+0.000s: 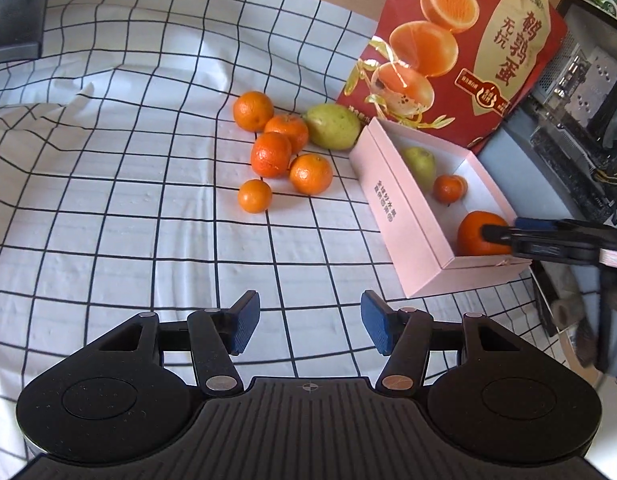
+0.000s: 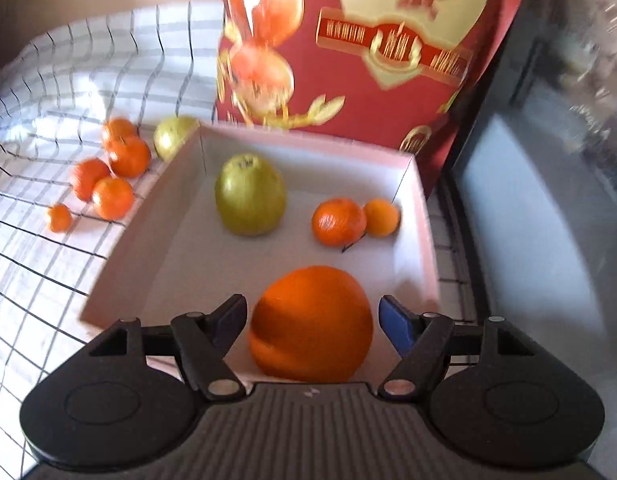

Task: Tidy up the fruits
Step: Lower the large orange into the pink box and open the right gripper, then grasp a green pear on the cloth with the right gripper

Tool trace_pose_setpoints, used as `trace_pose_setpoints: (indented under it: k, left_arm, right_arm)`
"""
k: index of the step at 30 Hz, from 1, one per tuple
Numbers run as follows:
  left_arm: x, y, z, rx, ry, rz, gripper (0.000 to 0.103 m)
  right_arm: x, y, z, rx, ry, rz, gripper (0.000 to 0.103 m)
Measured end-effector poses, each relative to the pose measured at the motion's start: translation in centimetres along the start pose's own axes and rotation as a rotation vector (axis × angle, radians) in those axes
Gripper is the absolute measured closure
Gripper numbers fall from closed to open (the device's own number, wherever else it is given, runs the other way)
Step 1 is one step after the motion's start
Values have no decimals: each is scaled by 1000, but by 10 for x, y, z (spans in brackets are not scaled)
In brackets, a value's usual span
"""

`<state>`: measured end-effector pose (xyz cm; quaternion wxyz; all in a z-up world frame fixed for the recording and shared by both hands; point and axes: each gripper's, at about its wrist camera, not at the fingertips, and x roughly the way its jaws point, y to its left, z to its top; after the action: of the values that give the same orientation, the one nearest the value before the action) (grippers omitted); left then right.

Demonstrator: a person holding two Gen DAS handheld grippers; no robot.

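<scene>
While the left gripper [image 1: 310, 322] hangs over the checked cloth [image 1: 128, 220] with its blue pads wide apart and nothing between them, the right gripper [image 2: 312, 326] reaches into the near end of the pink box [image 2: 422, 216] with a big orange [image 2: 312, 324] sitting between its fingers. In the right wrist view a sliver of gap shows between the orange and each pad, so the jaws look released around the fruit rather than clamped on it, though the blur leaves contact on the left pad hard to judge. Farther inside the box lie a green pear [image 2: 250, 200] toward the left and, to the right near the far corner, a mandarin [image 2: 338, 222] touching a smaller, paler orange fruit [image 2: 382, 217]. Outside the box, on the cloth to its left, a cluster of five mandarins [image 1: 272, 154] rests close together, with a second green pear [image 1: 333, 126] just beside them and right by the box's far left corner. A tall red carton [image 1: 460, 52] printed with orange halves stands behind the box. Dark, blurred equipment [image 1: 580, 128] fills the right side.
</scene>
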<state>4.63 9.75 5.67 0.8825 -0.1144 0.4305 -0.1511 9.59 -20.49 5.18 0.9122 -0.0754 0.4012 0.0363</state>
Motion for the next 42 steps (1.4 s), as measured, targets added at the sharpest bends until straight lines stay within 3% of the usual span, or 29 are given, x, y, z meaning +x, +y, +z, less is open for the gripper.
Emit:
trace_pose_setpoints:
  k: [5, 10, 13, 16, 19, 22, 27, 33, 34, 42]
  left_arm:
    - [16, 1, 11, 20, 11, -7, 42]
    - [35, -5, 45, 150, -6, -16, 42]
    - [39, -5, 65, 179, -17, -3, 42]
    - [34, 5, 70, 135, -41, -4, 42]
    - [27, 19, 65, 71, -44, -1, 42]
    - [15, 35, 56, 27, -47, -5, 42]
    - [-10, 64, 34, -52, -75, 4, 42]
    - [-34, 94, 6, -162, -89, 43, 42]
    - [-37, 98, 3, -176, -90, 49, 42]
    - [-45, 111, -8, -223, -96, 85, 42]
  right_arm:
    - [-43, 5, -20, 24, -156, 15, 29]
    - [-67, 27, -42, 43, -257, -35, 27]
    - [-71, 44, -40, -43, -217, 2, 27]
    - [-72, 61, -20, -179, -206, 44, 28]
    - [-62, 87, 15, -359, -208, 38, 43]
    - [-36, 117, 55, -537, -190, 57, 43]
    - [25, 157, 107, -779, -58, 104, 45]
    - [97, 176, 142, -845, 116, 143, 45]
    - [108, 177, 140, -866, 133, 130, 41]
    - [146, 181, 151, -932, 147, 14, 41]
